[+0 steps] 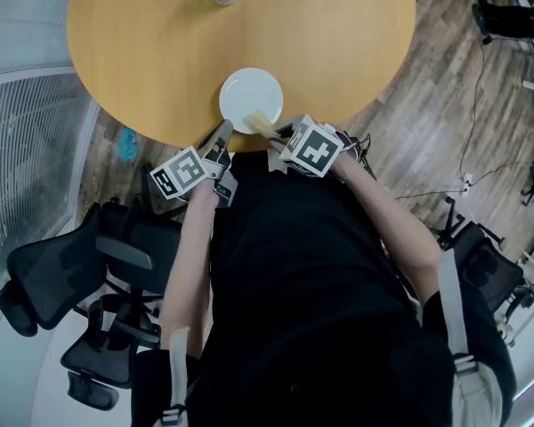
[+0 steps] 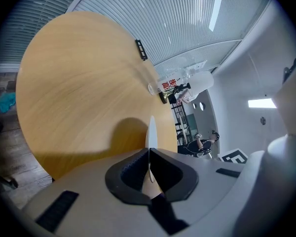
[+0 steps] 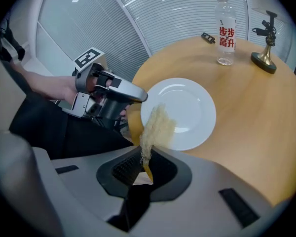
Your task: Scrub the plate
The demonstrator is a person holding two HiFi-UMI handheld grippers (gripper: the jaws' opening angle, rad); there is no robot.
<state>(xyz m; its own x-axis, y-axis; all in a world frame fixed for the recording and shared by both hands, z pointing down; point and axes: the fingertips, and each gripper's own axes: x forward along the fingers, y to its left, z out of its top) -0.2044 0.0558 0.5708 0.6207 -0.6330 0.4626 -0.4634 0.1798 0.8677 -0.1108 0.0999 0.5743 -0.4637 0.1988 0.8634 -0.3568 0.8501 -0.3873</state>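
Observation:
A white plate [image 1: 251, 99] lies on the round wooden table [image 1: 142, 43], close to its near edge. My left gripper [image 1: 222, 137] is shut on the plate's near-left rim; in the left gripper view the rim [image 2: 151, 132] shows edge-on, rising from between the jaws of the left gripper [image 2: 149, 154]. My right gripper [image 1: 278, 137] is shut on a pale yellow scrub pad [image 1: 262, 123], whose far end hangs over the plate's near edge. In the right gripper view the scrub pad [image 3: 155, 127] sticks out of the right gripper [image 3: 145, 155] over the plate [image 3: 185, 110], with the left gripper [image 3: 116, 95] at the plate's left.
A clear bottle with a red label [image 3: 225, 31] stands at the table's far side, beside a black and gold stand [image 3: 265, 58] and a small black object [image 3: 207, 37]. A black office chair [image 1: 89, 274] stands at my left on the floor.

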